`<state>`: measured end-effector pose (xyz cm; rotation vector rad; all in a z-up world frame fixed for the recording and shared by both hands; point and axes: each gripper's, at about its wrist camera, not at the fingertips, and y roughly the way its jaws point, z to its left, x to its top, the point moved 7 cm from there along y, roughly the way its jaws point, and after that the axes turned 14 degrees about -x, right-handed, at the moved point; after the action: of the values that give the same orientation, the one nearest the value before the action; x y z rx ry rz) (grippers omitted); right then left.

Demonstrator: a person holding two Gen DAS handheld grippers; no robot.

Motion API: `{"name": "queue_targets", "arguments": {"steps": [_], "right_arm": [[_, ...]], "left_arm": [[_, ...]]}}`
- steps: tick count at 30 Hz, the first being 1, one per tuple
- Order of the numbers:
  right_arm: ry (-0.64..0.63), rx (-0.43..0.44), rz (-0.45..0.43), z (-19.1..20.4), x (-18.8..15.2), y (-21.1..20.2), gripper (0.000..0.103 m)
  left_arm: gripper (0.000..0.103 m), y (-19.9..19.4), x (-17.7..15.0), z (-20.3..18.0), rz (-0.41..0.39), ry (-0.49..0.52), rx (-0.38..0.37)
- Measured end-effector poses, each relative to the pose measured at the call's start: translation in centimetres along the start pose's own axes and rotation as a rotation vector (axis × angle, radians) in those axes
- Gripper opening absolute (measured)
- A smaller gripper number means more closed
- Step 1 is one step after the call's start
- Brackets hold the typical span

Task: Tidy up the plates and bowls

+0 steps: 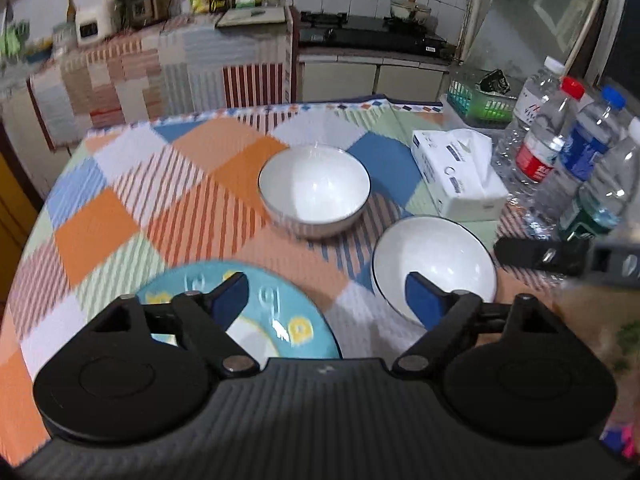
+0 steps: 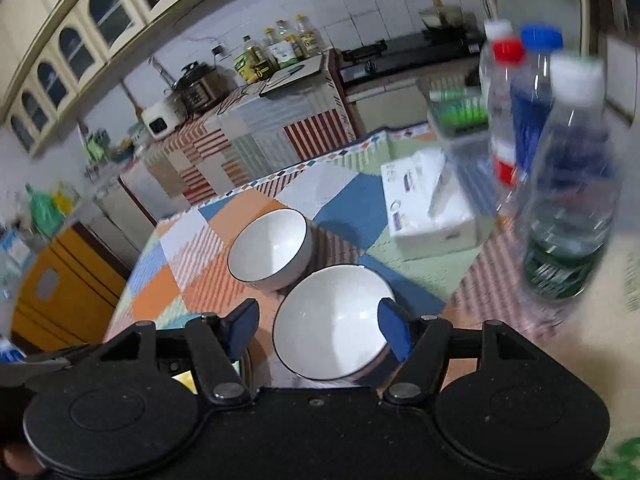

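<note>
Two white bowls with dark rims sit on the checked tablecloth: a far bowl [image 1: 314, 190] [image 2: 272, 248] and a near bowl [image 1: 434, 256] [image 2: 336, 320]. A teal patterned plate [image 1: 256, 316] lies at the table's near edge. My left gripper [image 1: 326, 300] hangs open over the plate's right part; its left finger is above the plate and its right finger in front of the near bowl. My right gripper [image 2: 320, 326] is open astride the near bowl. Its right pad is at the bowl's right rim and its left pad stands clear of the left rim.
A white tissue box [image 1: 460, 176] [image 2: 432, 208] lies right of the bowls. Several plastic water bottles [image 1: 560, 152] [image 2: 568, 200] crowd the right side, with a green basket [image 1: 480, 100] behind them. The round table's edge curves along the left; a counter and stove stand beyond.
</note>
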<state>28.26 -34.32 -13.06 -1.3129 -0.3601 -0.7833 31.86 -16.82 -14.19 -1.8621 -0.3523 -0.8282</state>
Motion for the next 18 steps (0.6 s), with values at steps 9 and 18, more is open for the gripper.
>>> {"name": "queue_targets", "arguments": {"steps": [9, 18], "right_arm": [[0.046, -0.097, 0.018, -1.6, -1.1, 5.1, 0.062], [0.044, -0.204, 0.068, -1.9, -1.8, 9.0, 0.036]], "left_arm": [[0.083, 5.1, 0.8, 0.0, 0.021, -0.021, -0.108], [0.071, 9.0, 0.1, -0.5, 0.116, -0.017, -0.098]]}}
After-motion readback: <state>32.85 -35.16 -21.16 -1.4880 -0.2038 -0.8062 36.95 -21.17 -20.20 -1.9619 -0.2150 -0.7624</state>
